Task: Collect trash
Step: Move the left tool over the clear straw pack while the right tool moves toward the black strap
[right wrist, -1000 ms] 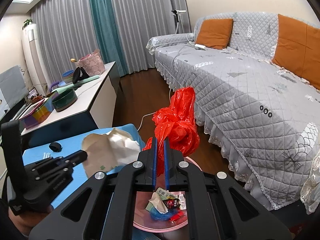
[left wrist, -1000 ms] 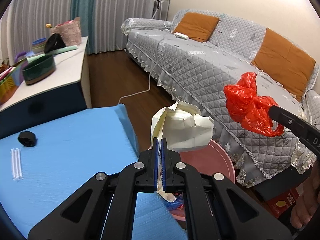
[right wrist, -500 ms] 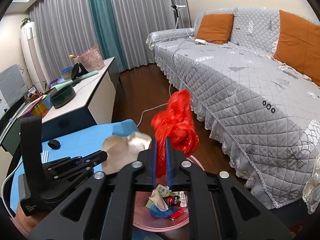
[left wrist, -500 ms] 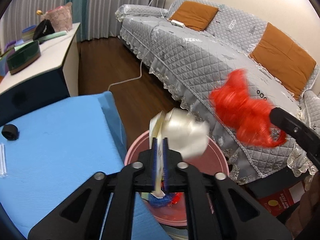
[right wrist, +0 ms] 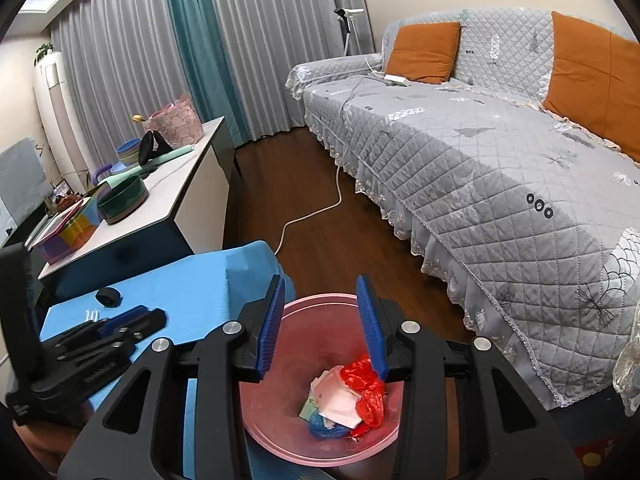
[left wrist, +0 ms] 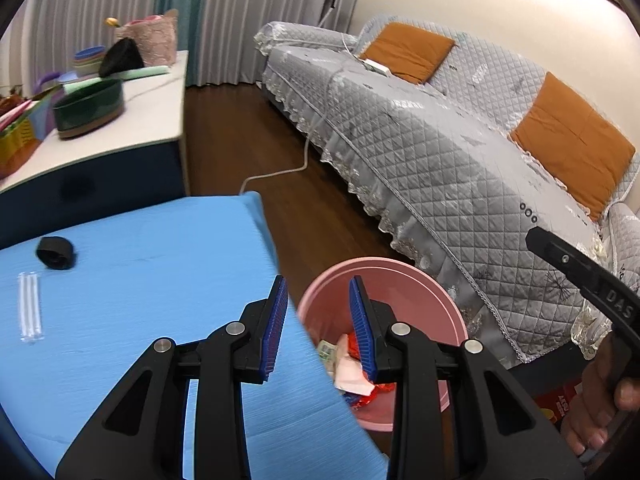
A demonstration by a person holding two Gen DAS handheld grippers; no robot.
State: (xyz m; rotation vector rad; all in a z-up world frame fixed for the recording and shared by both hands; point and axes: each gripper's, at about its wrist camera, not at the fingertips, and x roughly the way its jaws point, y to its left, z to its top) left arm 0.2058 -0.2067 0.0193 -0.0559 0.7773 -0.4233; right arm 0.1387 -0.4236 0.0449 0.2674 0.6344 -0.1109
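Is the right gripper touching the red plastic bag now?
Apart. In the right wrist view the right gripper has opening jaws with nothing between them, and the red plastic bag lies down in the pink bin among the other trash.

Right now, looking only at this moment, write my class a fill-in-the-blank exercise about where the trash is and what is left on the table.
1. The red plastic bag lies inside the ____ bin.
2. Between the opening jaws of the left gripper and the right gripper there is ____.
3. The black cap lies on a ____ tablecloth.
4. The bin stands on the floor between the table and the ____.

Missing words: pink; nothing; blue; sofa
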